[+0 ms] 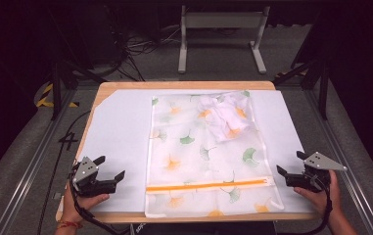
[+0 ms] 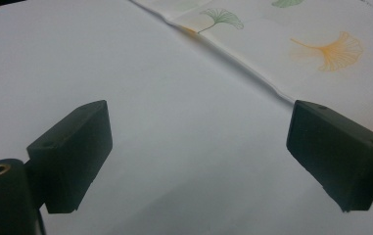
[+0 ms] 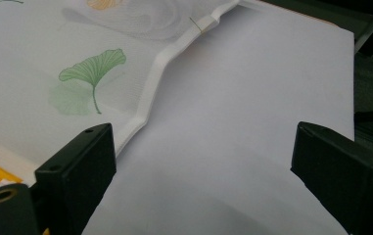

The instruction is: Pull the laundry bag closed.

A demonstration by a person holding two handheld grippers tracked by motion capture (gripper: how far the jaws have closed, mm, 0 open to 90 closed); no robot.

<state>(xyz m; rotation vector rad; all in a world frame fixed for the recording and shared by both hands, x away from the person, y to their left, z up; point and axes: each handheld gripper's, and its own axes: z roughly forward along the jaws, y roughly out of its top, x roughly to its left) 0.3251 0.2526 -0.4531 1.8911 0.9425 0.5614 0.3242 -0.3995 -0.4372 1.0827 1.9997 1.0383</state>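
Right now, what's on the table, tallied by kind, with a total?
Grippers: 2, left gripper and right gripper, both open
Leaf-print mesh bag with orange zipper: 1
White cloth bundle inside bag: 1
White table cover: 1
Total: 5

Camera placement: one fixed overhead view, two gripper-mounted views close to the table.

The high view looks forward and down from the person's side, taking in the whole table (image 1: 106,88) and floor beyond. The left gripper view sits low, facing along its spread jaws over the white sheet (image 2: 140,98), with the leaf-print bag (image 2: 321,44) beyond its right jaw. The right gripper view, equally near, has that bag's edge (image 3: 150,93) just beyond its left jaw. All three share the sheet and bag.
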